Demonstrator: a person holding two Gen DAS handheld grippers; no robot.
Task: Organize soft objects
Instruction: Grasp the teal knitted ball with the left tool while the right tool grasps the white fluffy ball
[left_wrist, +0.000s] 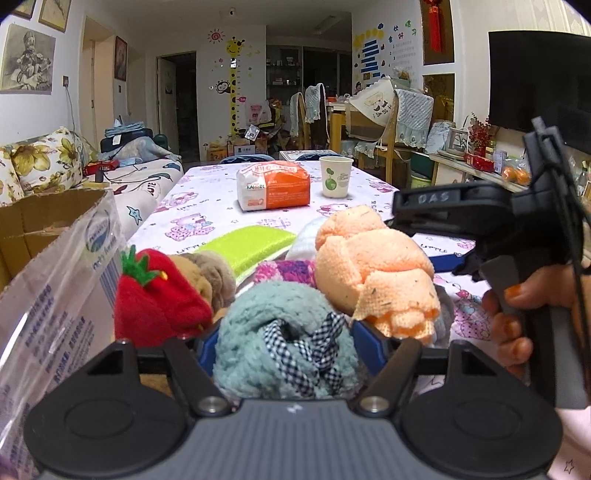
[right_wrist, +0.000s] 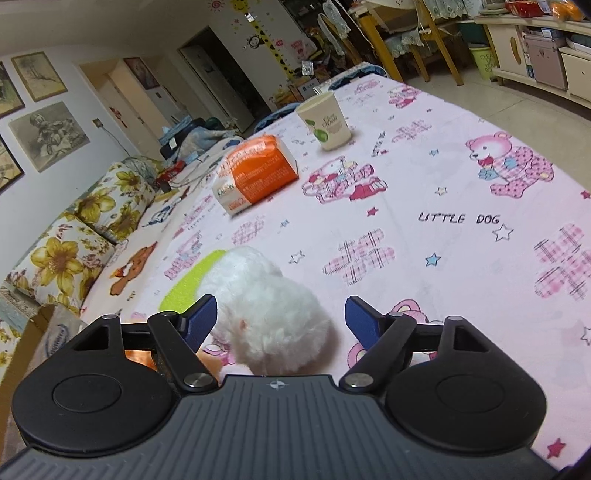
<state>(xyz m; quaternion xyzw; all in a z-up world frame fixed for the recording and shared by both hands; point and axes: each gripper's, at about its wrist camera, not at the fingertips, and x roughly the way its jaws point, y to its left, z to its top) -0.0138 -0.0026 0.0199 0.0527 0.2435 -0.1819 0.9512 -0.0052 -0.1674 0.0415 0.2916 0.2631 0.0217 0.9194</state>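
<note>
A pile of soft items lies on the pink cartoon tablecloth (left_wrist: 221, 192). My left gripper (left_wrist: 288, 343) has its blue pads against both sides of a teal fluffy cloth (left_wrist: 266, 314) with a checked ribbon. Around it lie a red strawberry plush (left_wrist: 155, 299), a brown plush (left_wrist: 207, 273), a rolled orange towel (left_wrist: 373, 266), a pink-purple fuzzy piece (left_wrist: 284, 271) and a lime green cloth (left_wrist: 247, 245). My right gripper (right_wrist: 282, 323) stands open over a white fluffy item (right_wrist: 266, 306); a gap shows at its right pad. A hand (left_wrist: 517, 325) holds that gripper beside the orange towel.
A cardboard box (left_wrist: 44, 221) with a clear printed plastic bag (left_wrist: 55, 314) stands at the left table edge. Farther back on the table sit an orange tissue pack (right_wrist: 255, 177) and a paper cup (right_wrist: 325, 120). A flowered sofa (right_wrist: 74, 236) runs along the left side.
</note>
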